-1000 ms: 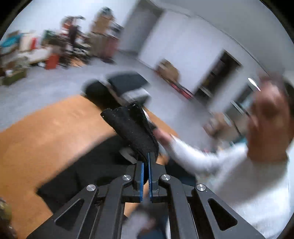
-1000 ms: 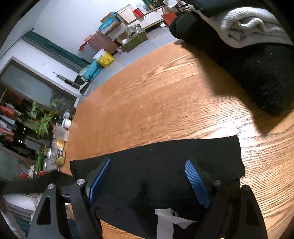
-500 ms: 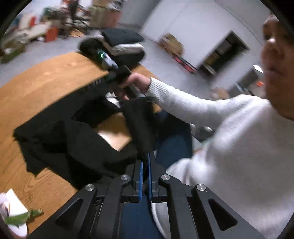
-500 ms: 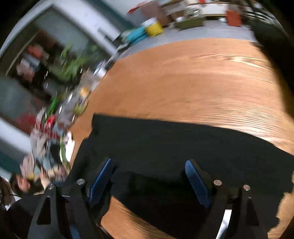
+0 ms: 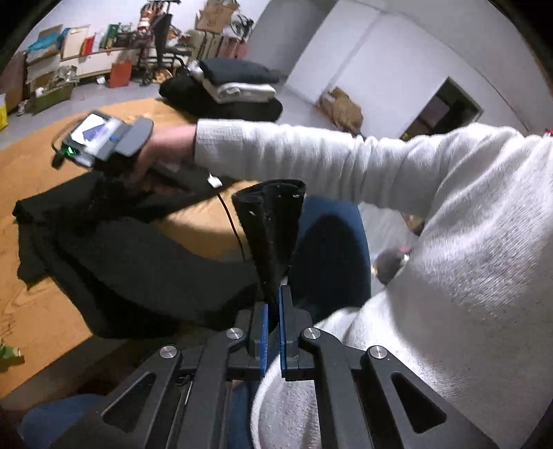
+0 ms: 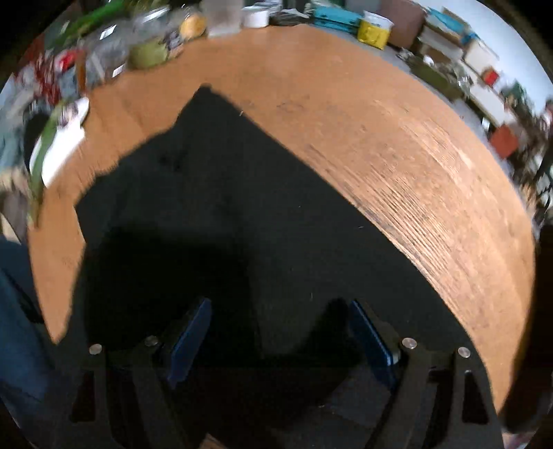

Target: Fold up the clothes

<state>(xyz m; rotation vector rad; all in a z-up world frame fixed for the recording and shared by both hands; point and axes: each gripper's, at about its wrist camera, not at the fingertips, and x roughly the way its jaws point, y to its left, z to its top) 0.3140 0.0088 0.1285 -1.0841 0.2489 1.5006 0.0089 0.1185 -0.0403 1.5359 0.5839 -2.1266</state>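
Two grippers are at work over a round wooden table (image 6: 397, 145) with a warm orange-brown grain. The black garment (image 5: 145, 262) sprawls across the near side of it, part lying flat on the wood and part draping off the edge toward the person's lap. The left gripper (image 5: 272, 331) has its blue pads pinched tight on a bunched end of that cloth, which stands up in a dark fan above the fingers. The right gripper (image 6: 276, 331) hovers over the flat stretch of the garment with its fingers spread wide and nothing pressed between them; from the left wrist view it is seen gripped in a hand (image 5: 162, 152) coming out of a white knitted sleeve (image 5: 311, 159).

At the table's far edge sits a stack of folded clothes (image 5: 228, 89), dark pieces with a pale one sandwiched between. The other side of the table is crowded with jars, a white plate (image 6: 62, 145) and green leaves. Beyond lie a grey floor, white walls, a dark doorway (image 5: 446, 107) and shelves heaped with cardboard boxes (image 5: 45, 58). A yellow tub (image 6: 375, 29) shows printing, too blurred to read.
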